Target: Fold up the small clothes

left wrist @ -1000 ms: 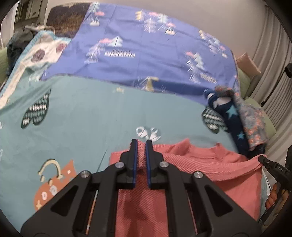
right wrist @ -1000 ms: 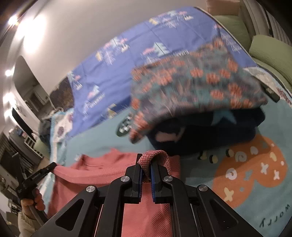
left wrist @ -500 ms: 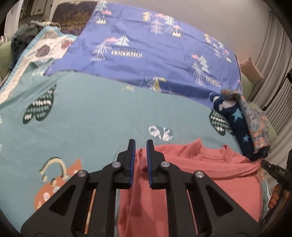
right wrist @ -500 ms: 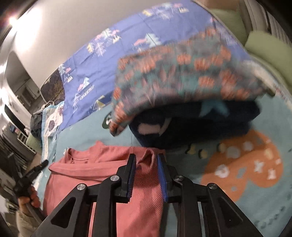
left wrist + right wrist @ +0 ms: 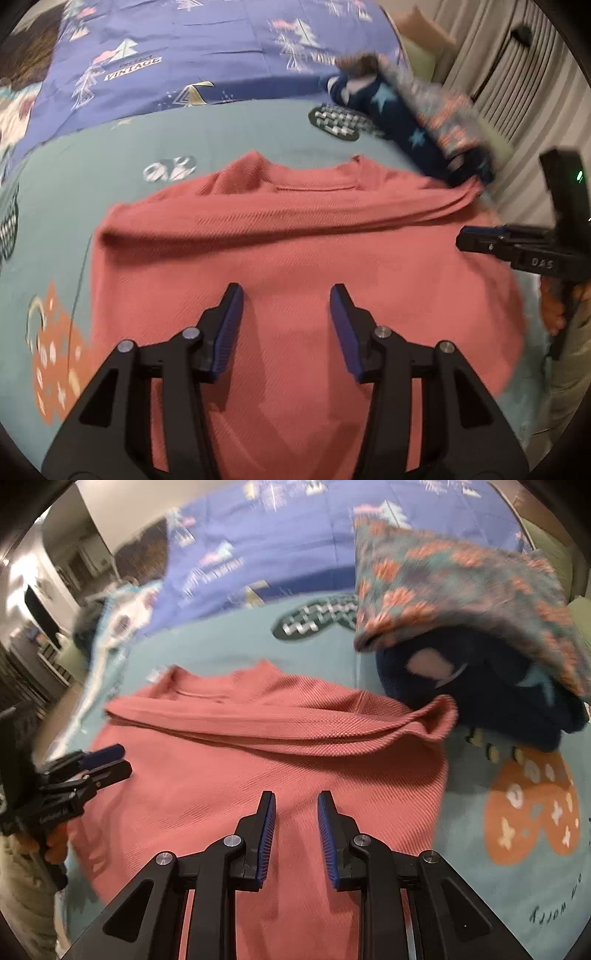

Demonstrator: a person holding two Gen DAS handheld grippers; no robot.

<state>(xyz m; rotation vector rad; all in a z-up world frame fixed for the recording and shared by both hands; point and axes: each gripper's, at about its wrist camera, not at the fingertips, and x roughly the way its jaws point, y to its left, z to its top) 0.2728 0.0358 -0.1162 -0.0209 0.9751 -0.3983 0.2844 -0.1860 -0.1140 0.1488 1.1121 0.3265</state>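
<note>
Red top lies mid-frame on bed, sleeves folded across, further folds left; left tool opening, empty; right tool apart, empty.

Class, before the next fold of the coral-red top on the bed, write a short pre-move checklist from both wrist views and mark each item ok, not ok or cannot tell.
1. Left gripper free of cloth: ok; its jaws are opening, nothing between them.
2. Right gripper free of cloth: ok; jaws apart, nothing pinched.
3. Coral-red top lies on the teal bedsheet with its upper part folded down: ok.
4. Folded band flat and even: not ok; it bunches at the end beside the navy star garment.
5. Top clear of the pile of folded clothes: not ok; the bunched end touches the navy garment under the floral garment.
6. Lower hem straight: cannot tell; the grippers hide it.
</note>
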